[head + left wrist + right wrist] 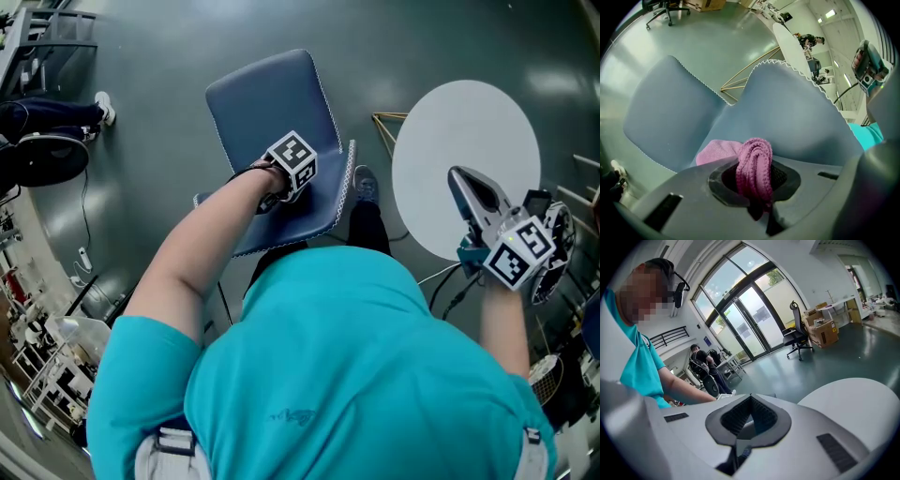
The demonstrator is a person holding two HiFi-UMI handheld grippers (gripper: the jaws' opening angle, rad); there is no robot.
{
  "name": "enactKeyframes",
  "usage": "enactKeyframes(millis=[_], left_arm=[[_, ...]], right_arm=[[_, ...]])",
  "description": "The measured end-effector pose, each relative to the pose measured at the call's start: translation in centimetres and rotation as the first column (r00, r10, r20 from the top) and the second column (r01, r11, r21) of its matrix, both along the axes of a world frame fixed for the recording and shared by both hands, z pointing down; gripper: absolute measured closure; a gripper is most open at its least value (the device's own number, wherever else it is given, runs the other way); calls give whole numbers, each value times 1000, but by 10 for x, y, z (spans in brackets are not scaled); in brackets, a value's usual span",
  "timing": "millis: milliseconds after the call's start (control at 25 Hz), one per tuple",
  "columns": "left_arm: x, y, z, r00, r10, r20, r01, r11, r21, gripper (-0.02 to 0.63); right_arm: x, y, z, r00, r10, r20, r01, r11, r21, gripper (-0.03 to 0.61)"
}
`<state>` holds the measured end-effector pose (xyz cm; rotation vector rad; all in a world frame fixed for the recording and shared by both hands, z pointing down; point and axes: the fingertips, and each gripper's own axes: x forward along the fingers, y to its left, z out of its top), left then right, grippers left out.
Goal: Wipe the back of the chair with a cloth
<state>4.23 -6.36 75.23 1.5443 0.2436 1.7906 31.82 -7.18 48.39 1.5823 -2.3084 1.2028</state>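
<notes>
The blue chair (272,103) stands in front of me, its backrest (787,108) nearest and its seat (670,108) beyond. My left gripper (277,199) rests against the inner face of the backrest, mostly hidden under its marker cube. It is shut on a folded pink cloth (753,168), which bulges from between the jaws. A flat part of the cloth lies against the chair's surface. My right gripper (461,180) hangs shut and empty over the round table's edge, away from the chair. In the right gripper view, the right gripper (751,401) has nothing between its pads.
A white round table (469,141) on gold wire legs (384,127) stands right of the chair. My shoe (366,186) is by the chair's edge. Another person sits at far left (56,117). An office chair (797,338) and cardboard boxes (820,329) stand farther off.
</notes>
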Motion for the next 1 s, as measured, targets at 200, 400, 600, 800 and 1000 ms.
enactKeyframes(millis=[200,400,600,800,1000], left_arm=[[26,-3,3,998,-54,-14,54,999,-6,555],[46,-9,6,989,-148,-26,148,989,-20,555],[78,-19,6,964,-259,-55,256,965,-46,555],[119,-37,-2,920,-373,-122,365,927,-84,555],[143,-65,-18,801,-551,-234,524,835,-169,555]], right_arm=[[14,6,3,1000,21,-2,-21,1000,-6,586],[23,12,4,999,40,-3,-40,999,-7,586],[31,18,5,998,55,-3,-55,998,-11,586],[34,20,5,998,57,-5,-58,998,-17,586],[33,17,2,999,38,-8,-38,999,-16,586]])
